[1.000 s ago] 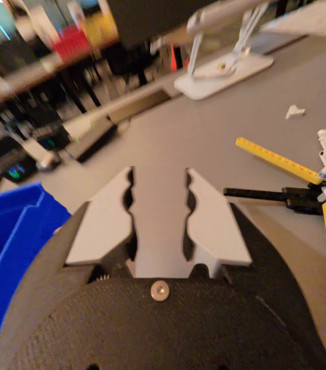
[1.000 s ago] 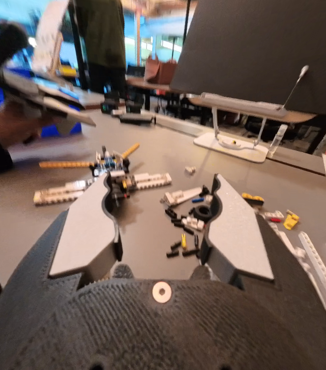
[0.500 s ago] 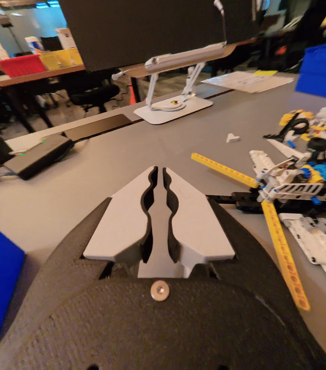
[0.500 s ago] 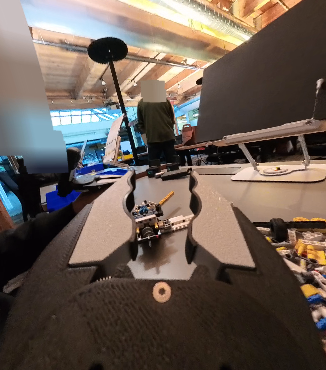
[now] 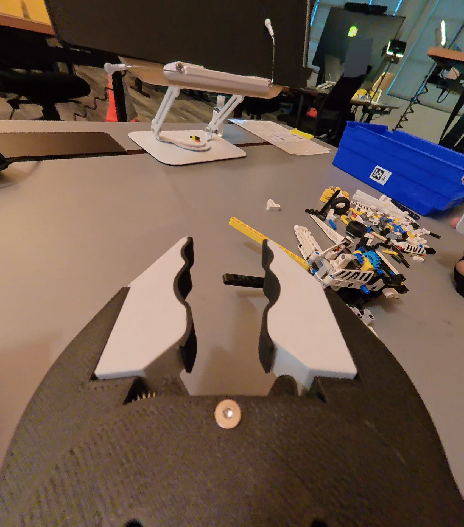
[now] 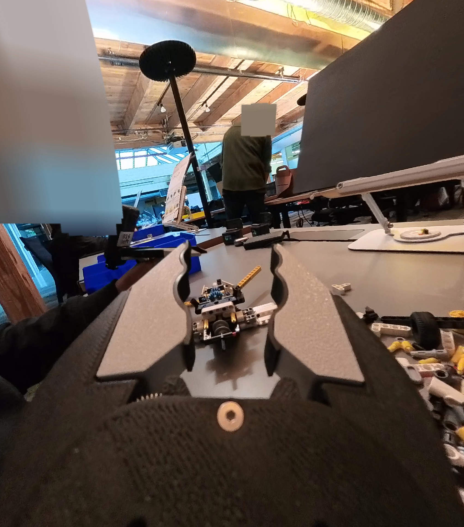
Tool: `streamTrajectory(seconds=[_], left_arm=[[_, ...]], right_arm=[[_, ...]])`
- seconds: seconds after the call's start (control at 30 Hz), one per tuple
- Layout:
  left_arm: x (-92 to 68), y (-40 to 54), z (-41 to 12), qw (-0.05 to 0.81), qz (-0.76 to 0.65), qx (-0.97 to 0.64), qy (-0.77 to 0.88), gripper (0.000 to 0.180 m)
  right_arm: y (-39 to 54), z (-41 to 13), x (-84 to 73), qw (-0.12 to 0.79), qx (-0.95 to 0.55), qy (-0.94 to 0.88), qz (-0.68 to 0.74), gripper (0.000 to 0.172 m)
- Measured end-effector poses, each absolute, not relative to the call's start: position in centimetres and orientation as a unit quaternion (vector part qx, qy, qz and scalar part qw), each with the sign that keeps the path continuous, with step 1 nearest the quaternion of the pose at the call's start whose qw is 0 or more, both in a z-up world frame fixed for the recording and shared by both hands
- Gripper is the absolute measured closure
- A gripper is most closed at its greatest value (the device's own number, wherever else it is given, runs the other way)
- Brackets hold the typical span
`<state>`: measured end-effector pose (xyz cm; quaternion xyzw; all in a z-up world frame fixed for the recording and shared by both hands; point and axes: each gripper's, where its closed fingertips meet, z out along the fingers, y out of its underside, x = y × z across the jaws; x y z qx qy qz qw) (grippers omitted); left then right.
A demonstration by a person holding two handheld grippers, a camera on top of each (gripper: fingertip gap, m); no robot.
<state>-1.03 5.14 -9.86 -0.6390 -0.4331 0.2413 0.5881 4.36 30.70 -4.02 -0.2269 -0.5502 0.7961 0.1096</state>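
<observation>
On the grey bench (image 5: 111, 228), two hand-held grippers and a spread of building-toy parts. Left gripper (image 5: 226, 245): jaws parted, nothing between the pads, poised above bare bench surface; a black beam (image 5: 242, 281) lies on the bench beyond and shows in the gap, not touched by either finger. Right of it, a long yellow beam (image 5: 246, 228) runs diagonally to a partly built toy vehicle (image 5: 350, 271) in white, black, blue and yellow. Farther right, a loose pile of small parts (image 5: 382, 222) with black tyres, and behind it a blue bin (image 5: 413, 171). One small white piece (image 5: 272, 205) lies alone, far of the yellow beam. A white stand (image 5: 196, 142) sits at the far edge. Right gripper (image 6: 229, 253): jaws parted, grasping nothing, held low near the bench; the toy vehicle (image 6: 219, 313) stands between and beyond its fingers, clear of both pads. To its right, the parts pile (image 6: 453, 370); to its left, a dark sleeve (image 6: 39, 342) and the other gripper farther off. A person (image 6: 245, 171) stands in the background.
</observation>
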Motion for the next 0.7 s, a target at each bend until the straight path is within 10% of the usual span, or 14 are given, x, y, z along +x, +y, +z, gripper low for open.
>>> streamTrajectory(seconds=[0.7], left_arm=[[-1.24, 5.01, -10.29, 0.603, 0.193, -0.626, -0.455, 0.119]], right_arm=[[30.69, -4.00, 4.56, 0.112, -0.226, -0.546, 0.799, 0.118]])
